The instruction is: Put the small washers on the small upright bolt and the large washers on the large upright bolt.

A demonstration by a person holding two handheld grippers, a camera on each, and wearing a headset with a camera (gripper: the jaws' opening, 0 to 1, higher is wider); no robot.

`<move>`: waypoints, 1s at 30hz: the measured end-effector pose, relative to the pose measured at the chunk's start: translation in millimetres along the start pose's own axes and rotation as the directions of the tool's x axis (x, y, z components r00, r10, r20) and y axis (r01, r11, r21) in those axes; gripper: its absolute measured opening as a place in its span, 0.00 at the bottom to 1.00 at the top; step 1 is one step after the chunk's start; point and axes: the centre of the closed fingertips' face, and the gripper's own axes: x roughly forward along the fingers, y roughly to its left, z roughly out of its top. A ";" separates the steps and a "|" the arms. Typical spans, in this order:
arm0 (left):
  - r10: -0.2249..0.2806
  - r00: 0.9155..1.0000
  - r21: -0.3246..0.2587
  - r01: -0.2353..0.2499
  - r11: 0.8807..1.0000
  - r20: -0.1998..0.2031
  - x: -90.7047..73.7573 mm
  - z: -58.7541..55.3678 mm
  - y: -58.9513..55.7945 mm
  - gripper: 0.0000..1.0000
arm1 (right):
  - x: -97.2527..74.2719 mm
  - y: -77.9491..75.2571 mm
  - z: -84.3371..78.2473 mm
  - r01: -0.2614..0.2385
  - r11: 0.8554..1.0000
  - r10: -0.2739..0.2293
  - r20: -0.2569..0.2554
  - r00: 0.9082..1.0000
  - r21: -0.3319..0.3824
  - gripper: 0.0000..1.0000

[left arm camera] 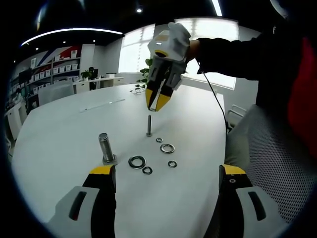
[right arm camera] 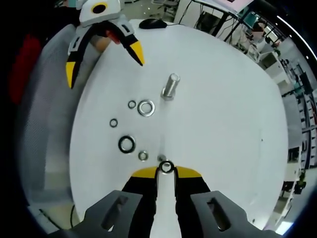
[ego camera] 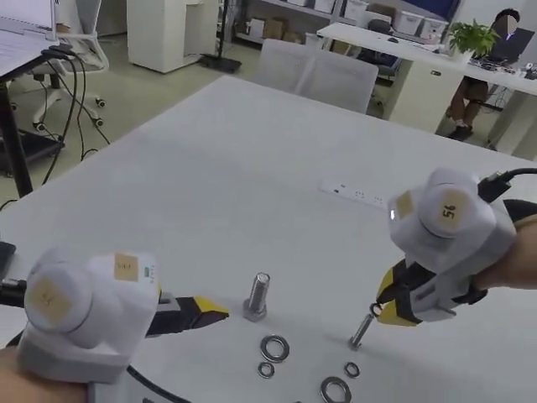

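Note:
The large upright bolt stands mid-table, and the small upright bolt stands to its right. My right gripper is shut on a small washer, held just above the small bolt's top. Two large washers and two small washers lie flat in front of the bolts. My left gripper stands open and holds nothing, low on the table to the left of the large bolt. From it I see the right gripper over the small bolt.
The white table stretches far back, with a white power strip beyond the bolts. A grey chair stands at the far edge. A person sits at a desk in the back right.

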 end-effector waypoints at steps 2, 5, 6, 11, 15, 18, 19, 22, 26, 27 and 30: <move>0.000 1.000 -0.001 0.000 1.000 -0.001 0.1 -0.5 0.1 0.86 | 1.6 0.3 -1.0 -0.005 1.000 0.005 -0.005 1.000 0.000 0.14; 0.000 1.000 -0.002 0.000 1.000 0.001 0.2 -0.3 0.3 0.86 | 3.3 -0.1 -1.1 -0.009 1.000 0.009 -0.005 1.000 -0.001 0.14; 0.000 1.000 -0.002 0.000 1.000 0.000 0.3 -0.4 0.3 0.86 | 4.0 -0.4 -0.8 -0.010 1.000 0.010 -0.004 1.000 -0.001 0.14; 0.001 1.000 -0.005 -0.001 1.000 0.001 -0.1 -0.6 0.7 0.86 | 9.3 0.1 -2.3 -0.021 1.000 0.021 -0.014 1.000 -0.003 0.14; 0.003 1.000 -0.008 -0.003 1.000 0.003 -0.4 -0.3 0.6 0.85 | 11.5 1.0 -2.3 -0.027 1.000 0.027 -0.013 1.000 -0.003 0.14; 0.001 1.000 -0.007 -0.001 1.000 0.002 -0.2 -0.3 0.1 0.85 | 13.2 1.1 -3.4 -0.030 1.000 0.030 -0.016 0.999 -0.003 0.14; 0.001 1.000 -0.008 -0.001 1.000 0.001 -0.1 -0.3 0.0 0.85 | 13.7 1.1 -3.5 -0.030 1.000 0.030 -0.015 0.999 -0.003 0.14; 0.002 1.000 -0.008 -0.002 1.000 0.001 -0.2 -0.6 0.3 0.85 | 15.9 1.3 -4.5 -0.033 0.999 0.033 -0.016 0.999 -0.002 0.14; 0.002 1.000 -0.009 -0.002 1.000 0.001 -0.1 -0.8 0.1 0.85 | 19.1 1.3 -5.3 -0.037 0.999 0.037 -0.017 0.999 0.002 0.14; 0.003 1.000 -0.010 -0.003 1.000 0.001 -0.2 -0.8 0.2 0.85 | 20.2 1.8 -5.4 -0.041 0.999 0.041 -0.017 0.999 0.005 0.14; 0.003 1.000 -0.011 -0.003 1.000 0.003 -0.4 -0.9 0.8 0.85 | 24.1 1.9 -6.1 -0.045 0.999 0.045 -0.020 0.999 0.004 0.14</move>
